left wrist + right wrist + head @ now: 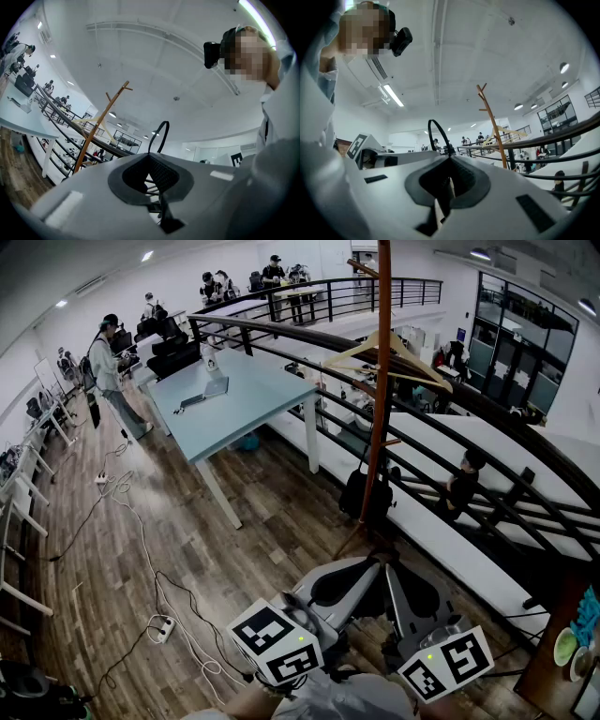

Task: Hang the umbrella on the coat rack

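Observation:
A thin black umbrella strap loop point(164, 123) point(431, 121) sticks up from the meeting tips of both grippers. The left gripper point(361, 579) point(151, 157) and the right gripper point(398, 585) point(450, 159) point upward side by side low in the head view, each shut on the loop's base. The umbrella's body is hidden under the jaws. The wooden coat rack point(380, 381) point(96, 124) point(492, 122) rises just ahead of the grippers. It carries a wooden hanger point(389, 348), and a black bundle point(366, 495) hangs low on its pole.
A black railing point(450, 456) runs behind the rack, with a drop to a lower floor. To the left stands a pale blue table point(234, 395). Cables and a power strip point(161, 626) lie on the wood floor. A person point(108, 371) stands far left.

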The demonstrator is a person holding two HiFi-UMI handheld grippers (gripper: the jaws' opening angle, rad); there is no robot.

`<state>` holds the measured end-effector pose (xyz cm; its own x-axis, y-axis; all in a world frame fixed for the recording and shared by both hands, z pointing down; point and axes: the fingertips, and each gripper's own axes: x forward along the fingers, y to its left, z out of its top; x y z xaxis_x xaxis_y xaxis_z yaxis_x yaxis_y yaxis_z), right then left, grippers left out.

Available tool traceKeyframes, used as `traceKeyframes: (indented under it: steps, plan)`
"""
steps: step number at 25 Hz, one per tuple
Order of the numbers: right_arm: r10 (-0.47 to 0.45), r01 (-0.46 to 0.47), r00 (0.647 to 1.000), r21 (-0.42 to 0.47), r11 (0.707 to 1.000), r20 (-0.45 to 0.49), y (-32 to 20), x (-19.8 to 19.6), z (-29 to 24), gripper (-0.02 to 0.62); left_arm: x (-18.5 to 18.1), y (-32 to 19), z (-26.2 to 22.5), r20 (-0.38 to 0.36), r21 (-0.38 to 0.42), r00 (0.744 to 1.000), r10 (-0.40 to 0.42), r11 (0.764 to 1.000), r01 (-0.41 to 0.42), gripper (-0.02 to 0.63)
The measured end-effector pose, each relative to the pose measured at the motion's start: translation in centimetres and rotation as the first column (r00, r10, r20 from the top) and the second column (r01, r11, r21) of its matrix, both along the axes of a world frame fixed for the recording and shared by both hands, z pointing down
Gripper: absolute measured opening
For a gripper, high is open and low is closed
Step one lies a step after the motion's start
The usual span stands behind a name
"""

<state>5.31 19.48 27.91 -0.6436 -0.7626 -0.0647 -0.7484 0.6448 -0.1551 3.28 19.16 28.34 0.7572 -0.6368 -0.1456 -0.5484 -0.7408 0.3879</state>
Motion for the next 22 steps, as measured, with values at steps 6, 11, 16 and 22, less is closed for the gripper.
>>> traceKeyframes:
  steps: [6, 11, 16, 22]
  plan:
    - [0.003, -0.003, 1.0, 0.005, 1.0, 0.001, -0.1, 1.0, 0.2, 0.0, 1.1, 0.0, 0.2, 0.0, 0.006, 1.0, 0.001, 1.0, -0.001, 0.003]
    - [-0.002, 0.002, 1.0, 0.001, 1.0, 0.007, -0.2, 1.6, 0.4, 0.0, 1.7, -0.2, 0.3, 0.005, 0.003, 1.0, -0.005, 1.0, 0.005, 0.003]
    - [-0.018, 0.018, 1.0, -0.006, 1.0, 0.026, 0.1, 2.4, 0.1, 0.0, 2.5, 0.1, 0.0, 0.013, 0.014, 1.0, -0.014, 1.0, 0.014, 0.003]
    - [-0.035, 0.036, 0.999, -0.01, 0.999, 0.042, 0.6, 3.1, 0.5, 0.0, 3.2, 0.7, 0.5, 0.023, 0.019, 0.999, -0.03, 0.999, 0.029, 0.003]
